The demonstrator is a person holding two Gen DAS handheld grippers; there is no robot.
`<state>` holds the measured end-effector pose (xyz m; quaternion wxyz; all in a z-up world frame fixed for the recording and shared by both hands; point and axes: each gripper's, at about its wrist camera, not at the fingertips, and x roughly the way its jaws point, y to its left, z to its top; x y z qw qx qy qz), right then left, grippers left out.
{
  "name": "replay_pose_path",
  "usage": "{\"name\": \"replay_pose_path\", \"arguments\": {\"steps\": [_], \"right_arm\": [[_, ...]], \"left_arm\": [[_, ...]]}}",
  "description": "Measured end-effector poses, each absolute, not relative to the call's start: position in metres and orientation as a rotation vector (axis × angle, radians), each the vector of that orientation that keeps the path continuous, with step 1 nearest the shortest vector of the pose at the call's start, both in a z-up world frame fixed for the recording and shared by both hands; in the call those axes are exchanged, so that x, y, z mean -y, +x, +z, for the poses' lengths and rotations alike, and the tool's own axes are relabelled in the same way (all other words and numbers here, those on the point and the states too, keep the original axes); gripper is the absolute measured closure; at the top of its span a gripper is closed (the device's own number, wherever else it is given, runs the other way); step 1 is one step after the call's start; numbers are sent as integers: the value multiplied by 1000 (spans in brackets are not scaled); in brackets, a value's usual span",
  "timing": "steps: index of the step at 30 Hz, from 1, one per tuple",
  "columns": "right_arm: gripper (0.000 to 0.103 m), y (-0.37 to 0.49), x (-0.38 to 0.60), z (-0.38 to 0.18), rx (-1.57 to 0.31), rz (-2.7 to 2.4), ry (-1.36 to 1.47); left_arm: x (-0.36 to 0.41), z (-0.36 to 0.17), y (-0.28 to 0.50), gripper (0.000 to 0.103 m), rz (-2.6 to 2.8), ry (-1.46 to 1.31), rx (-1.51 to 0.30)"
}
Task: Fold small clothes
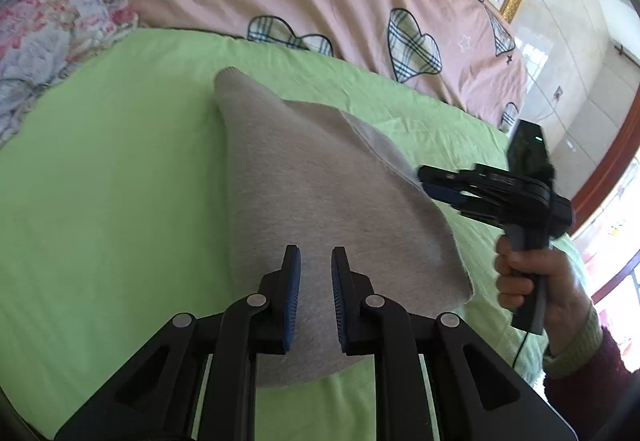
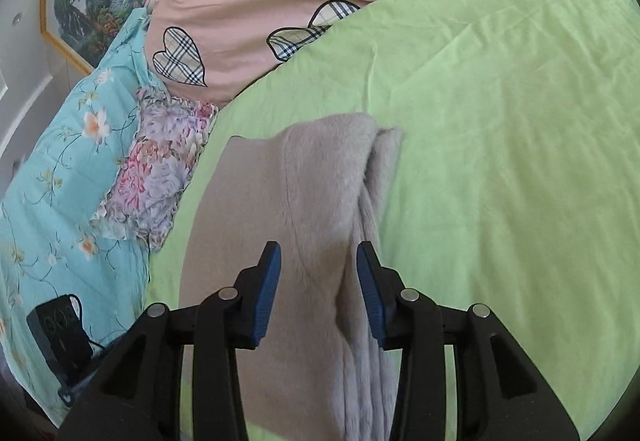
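Left gripper (image 1: 316,293) has its jaws slightly parted, pinching nothing, hovering over the near end of the soft grey folded garment (image 1: 312,177). Right gripper (image 2: 319,291) is spread wider, also empty, at the garment's side edge. The garment lies on the lime-green sheet (image 1: 100,181), its long axis running away from the left jaws, so I judge that hand nearer.

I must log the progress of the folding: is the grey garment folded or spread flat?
Folded. The grey fleece garment lies doubled on the light green bedsheet, with stacked layered edges along its right side.
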<state>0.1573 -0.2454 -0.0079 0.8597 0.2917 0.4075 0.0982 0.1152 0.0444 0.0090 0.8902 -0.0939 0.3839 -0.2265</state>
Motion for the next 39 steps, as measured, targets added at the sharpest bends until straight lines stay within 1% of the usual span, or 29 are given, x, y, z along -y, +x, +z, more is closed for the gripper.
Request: {"name": "replay_pose_path", "arguments": {"steps": [2, 3, 4, 6, 10, 14, 16, 18, 20, 22, 25, 29, 31, 32, 33, 34, 35, 36, 39], "right_arm": [[73, 172, 241, -18, -906, 214, 602], [85, 176, 240, -20, -919, 216, 593], [90, 178, 241, -19, -915, 214, 586], [93, 175, 245, -8, -871, 228, 584], [94, 176, 250, -3, -849, 200, 541], [94, 180, 249, -25, -889, 145, 496], [94, 180, 246, -33, -897, 134, 458], [94, 179, 245, -34, -893, 129, 446], [94, 177, 244, -30, -890, 114, 435], [90, 170, 245, -22, -872, 93, 429], [88, 148, 241, 2, -807, 69, 429], [87, 116, 220, 18, -769, 145, 411], [87, 108, 215, 19, -774, 149, 403], [87, 106, 217, 19, -777, 146, 406], [84, 106, 220, 19, -781, 143, 413], [76, 108, 224, 18, -786, 139, 422], [70, 112, 230, 17, -792, 125, 430], [61, 116, 233, 17, -795, 116, 437], [60, 136, 244, 12, -804, 139, 485]], "left_arm": [[-41, 1, 122, 87, -473, -192, -821], [-39, -1, 126, 87, -472, -186, -831], [-38, -3, 127, 87, -470, -185, -835], [-35, -3, 130, 87, -479, -188, -828], [-28, -8, 139, 87, -507, -193, -848], [-22, -29, 139, 88, -491, -166, -890], [-21, -43, 141, 93, -477, -159, -913], [-22, -49, 141, 95, -483, -180, -910], [-25, -47, 141, 95, -486, -205, -913], [-26, -46, 139, 95, -489, -204, -909], [-27, -49, 138, 95, -491, -218, -909], [-27, -43, 133, 95, -472, -224, -913], [-29, -33, 126, 91, -466, -210, -898], [-30, -25, 122, 86, -466, -199, -884], [-30, -18, 120, 78, -464, -194, -866], [-33, -7, 119, 72, -462, -191, -838], [-36, -1, 121, 56, -453, -192, -822], [-40, 7, 125, 44, -429, -196, -803], [-50, 15, 151, 43, -375, -220, -801]]}}
